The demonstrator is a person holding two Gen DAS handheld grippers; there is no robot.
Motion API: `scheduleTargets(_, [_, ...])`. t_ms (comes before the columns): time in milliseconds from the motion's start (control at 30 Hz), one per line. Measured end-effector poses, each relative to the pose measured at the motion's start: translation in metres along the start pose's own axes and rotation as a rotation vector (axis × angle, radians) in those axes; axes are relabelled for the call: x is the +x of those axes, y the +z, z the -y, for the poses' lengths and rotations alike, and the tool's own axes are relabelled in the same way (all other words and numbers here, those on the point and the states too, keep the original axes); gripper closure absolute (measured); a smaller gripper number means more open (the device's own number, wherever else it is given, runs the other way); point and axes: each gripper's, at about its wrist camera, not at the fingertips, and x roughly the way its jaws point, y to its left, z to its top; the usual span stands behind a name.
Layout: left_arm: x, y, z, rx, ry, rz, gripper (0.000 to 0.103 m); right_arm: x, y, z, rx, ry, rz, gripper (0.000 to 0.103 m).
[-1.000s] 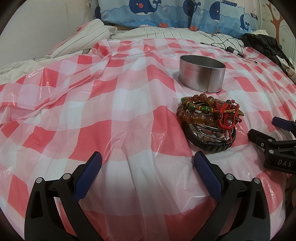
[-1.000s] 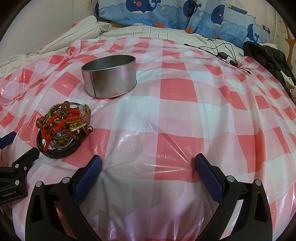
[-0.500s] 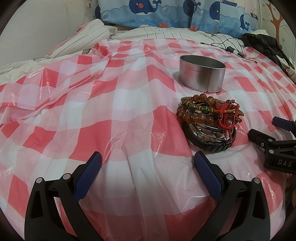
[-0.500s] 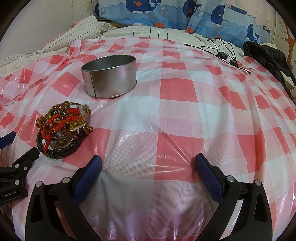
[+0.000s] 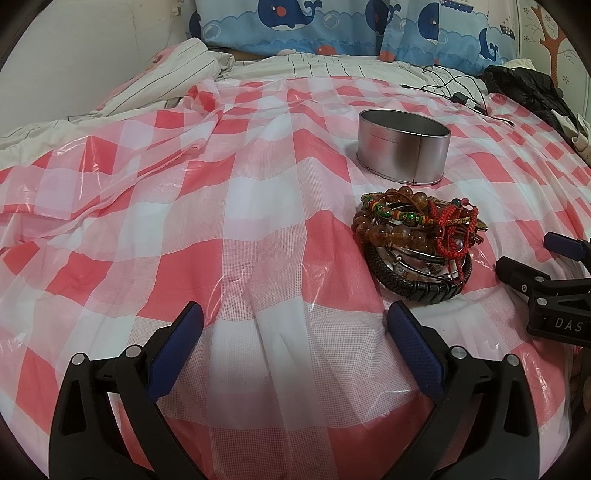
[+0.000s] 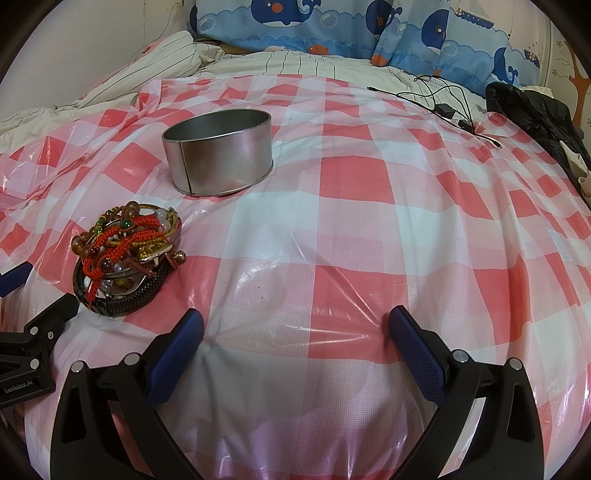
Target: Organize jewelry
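Red-and-white checked plastic sheeting (image 5: 229,206) covers a bed and fills most of both views. On it lies a pile of bracelets (image 5: 415,245), right of centre in the left wrist view and at the left of the right wrist view (image 6: 123,258): amber beads, red knotted cords, thin metal bangles and a black braided band at the bottom (the strands are tangled, so a count is not possible). Just beyond the pile, apart from it, stands an open round metal tin (image 5: 403,146), upright and showing nothing inside in the right wrist view (image 6: 219,151). The left gripper (image 5: 293,319) hangs low at the bottom of its own frame, blue-padded fingers spread wide with only sheeting between them; the right gripper (image 6: 295,321) is likewise spread and holds nothing. Each gripper's black body also shows at the other camera's edge, near the pile. Farther back, a black cable (image 6: 439,99) trails across striped bedding (image 5: 177,74), dark clothing (image 6: 535,110) lies at the upper right, and whale-print pillows (image 5: 332,26) line the top.
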Motion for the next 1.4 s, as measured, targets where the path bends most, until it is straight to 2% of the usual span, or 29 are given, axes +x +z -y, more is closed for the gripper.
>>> scheduleTargets(700, [0.000,0.000,0.000,-0.001,0.002,-0.002,0.007,0.004,-0.003,0.002,0.000,-0.001,-0.009,0.007])
scheduleTargets(900, [0.001,0.001,-0.009,-0.033,-0.002,-0.047,0.007,0.006,0.003,0.004,0.019,0.029,-0.042,0.007])
scheduleTargets(1033, [-0.006,0.010,-0.011,-0.005,-0.022,-0.079,0.007,0.007,0.001,0.004,0.016,0.025,-0.043,0.007])
scheduleTargets(1167, [-0.025,0.031,-0.008,0.039,-0.069,-0.001,0.007,0.008,0.002,0.004,0.015,0.028,-0.048,0.007])
scheduleTargets(1233, [-0.030,0.045,-0.005,0.114,-0.096,0.018,0.007,0.007,0.005,0.006,0.006,0.061,-0.059,0.007])
scheduleTargets(1267, [-0.031,0.049,-0.004,0.153,-0.099,0.027,0.007,0.002,0.007,0.008,0.012,0.107,-0.043,0.007])
scheduleTargets(1333, [-0.034,0.054,-0.006,0.204,-0.080,0.061,0.007,-0.016,0.009,0.013,0.052,0.187,0.046,0.007])
scheduleTargets(1400, [-0.033,0.054,-0.012,0.186,-0.066,0.077,0.007,-0.032,0.018,0.009,0.027,0.240,0.122,0.007])
